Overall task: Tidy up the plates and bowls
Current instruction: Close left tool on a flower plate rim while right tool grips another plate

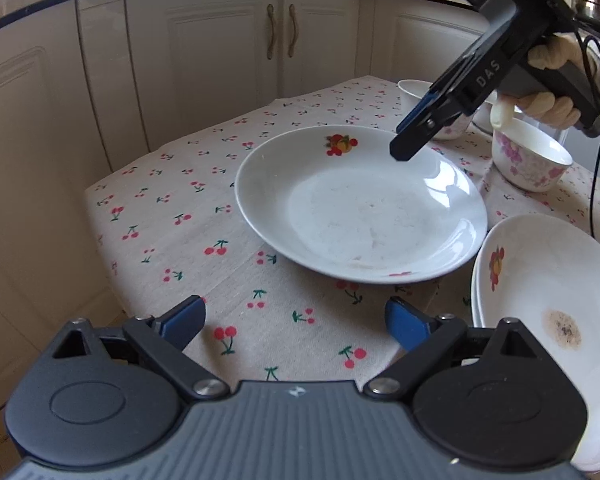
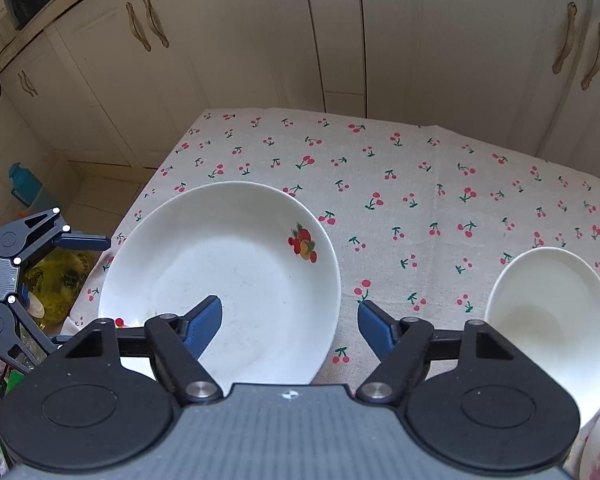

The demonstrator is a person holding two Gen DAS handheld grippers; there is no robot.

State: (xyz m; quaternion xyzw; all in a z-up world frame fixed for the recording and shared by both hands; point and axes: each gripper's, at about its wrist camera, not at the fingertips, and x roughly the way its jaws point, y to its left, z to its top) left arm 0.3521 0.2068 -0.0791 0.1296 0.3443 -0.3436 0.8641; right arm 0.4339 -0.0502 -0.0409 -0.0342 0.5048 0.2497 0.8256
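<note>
Centrally, a white plate (image 1: 360, 204) with a fruit motif on its rim lies flat on the table (image 1: 172, 216), which is covered by a cherry-print cloth. The left gripper (image 1: 294, 322) hovers above the cloth on the near side of this plate; its blue-padded fingers (image 1: 184, 320) stand spread, with nothing but cloth showing between them and no contact with the plate. The right gripper (image 1: 404, 150), held in a gloved hand (image 1: 552, 80), slants down over the plate's far right rim. In the right wrist view the right gripper (image 2: 290, 322) is likewise spread: its left finger (image 2: 204, 320) is over the plate's (image 2: 220, 272) inside, its right finger over the cloth beyond the rim, so the rim edge lies between them, ungripped; whether either finger touches the plate cannot be told. To the right of the plate in the left wrist view, a stack of plates (image 1: 548, 280) sits at the table's edge, the top one bearing a brown stain. A bowl with pink flowers (image 1: 528, 160) stands behind the stack, and a further small bowl (image 1: 414, 92) is partly hidden by the right gripper. A plain white bowl (image 2: 552, 320) appears just right of the right gripper in its own view. Cream cupboards (image 2: 340, 40) stand behind the table.
</note>
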